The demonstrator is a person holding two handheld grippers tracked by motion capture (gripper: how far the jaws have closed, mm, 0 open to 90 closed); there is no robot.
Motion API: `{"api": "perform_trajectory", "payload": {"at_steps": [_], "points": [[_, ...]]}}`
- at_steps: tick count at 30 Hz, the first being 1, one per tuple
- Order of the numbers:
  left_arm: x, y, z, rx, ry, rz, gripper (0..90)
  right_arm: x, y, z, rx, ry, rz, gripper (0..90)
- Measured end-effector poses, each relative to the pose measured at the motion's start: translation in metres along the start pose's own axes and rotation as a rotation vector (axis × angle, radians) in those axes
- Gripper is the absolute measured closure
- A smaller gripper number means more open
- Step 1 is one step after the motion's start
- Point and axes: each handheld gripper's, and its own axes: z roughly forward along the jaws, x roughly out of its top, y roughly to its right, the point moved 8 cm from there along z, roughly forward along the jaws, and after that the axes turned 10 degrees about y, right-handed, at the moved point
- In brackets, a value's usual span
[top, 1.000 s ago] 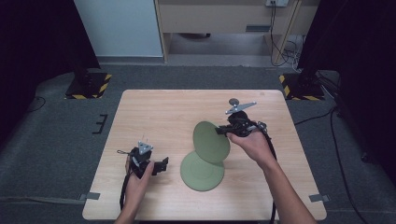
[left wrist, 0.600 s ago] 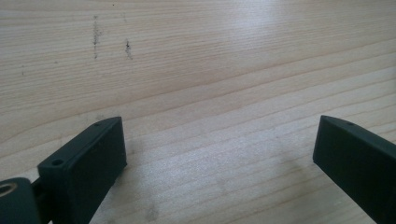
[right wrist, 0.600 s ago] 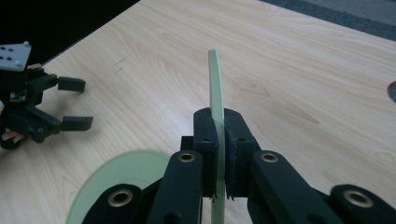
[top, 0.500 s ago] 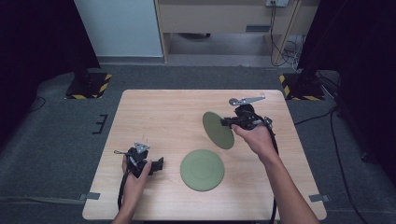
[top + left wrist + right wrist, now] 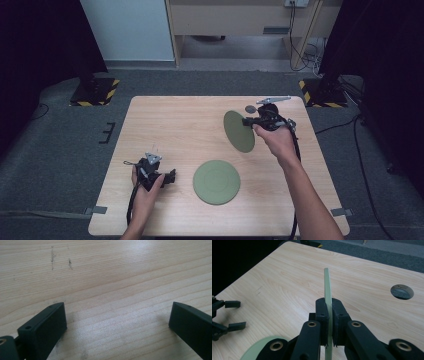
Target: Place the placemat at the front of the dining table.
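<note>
Green plate (image 5: pixel 238 131) on edge in right hand-held gripper (image 5: pixel 248 121).

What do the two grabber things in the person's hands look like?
Both are black. The left gripper has two flat, blocky jaws, a grey three-cornered plate on top and a black cable trailing from it. The right gripper has black link arms with brass-coloured rings at the joints, a grey plate on top and a black cable running back along the forearm. No sleeves show on the forearms.
</note>
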Motion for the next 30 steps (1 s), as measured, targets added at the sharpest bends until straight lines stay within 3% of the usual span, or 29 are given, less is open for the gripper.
{"api": "perform_trajectory", "payload": {"at_steps": [11,19,30], "points": [[0.000,0.000,0.000,-0.001,0.000,0.000,0.4,0.006,0.002,0.010,-0.033,-0.003,-0.003,85.9],[0.000,0.000,0.000,0.001,0.000,-0.001,0.3,0.017,0.013,0.018,-0.071,-0.004,0.001,85.9],[0.000,0.000,0.000,0.003,0.000,-0.002,0.1,0.036,0.024,0.043,-0.123,-0.028,-0.022,85.9]]}}
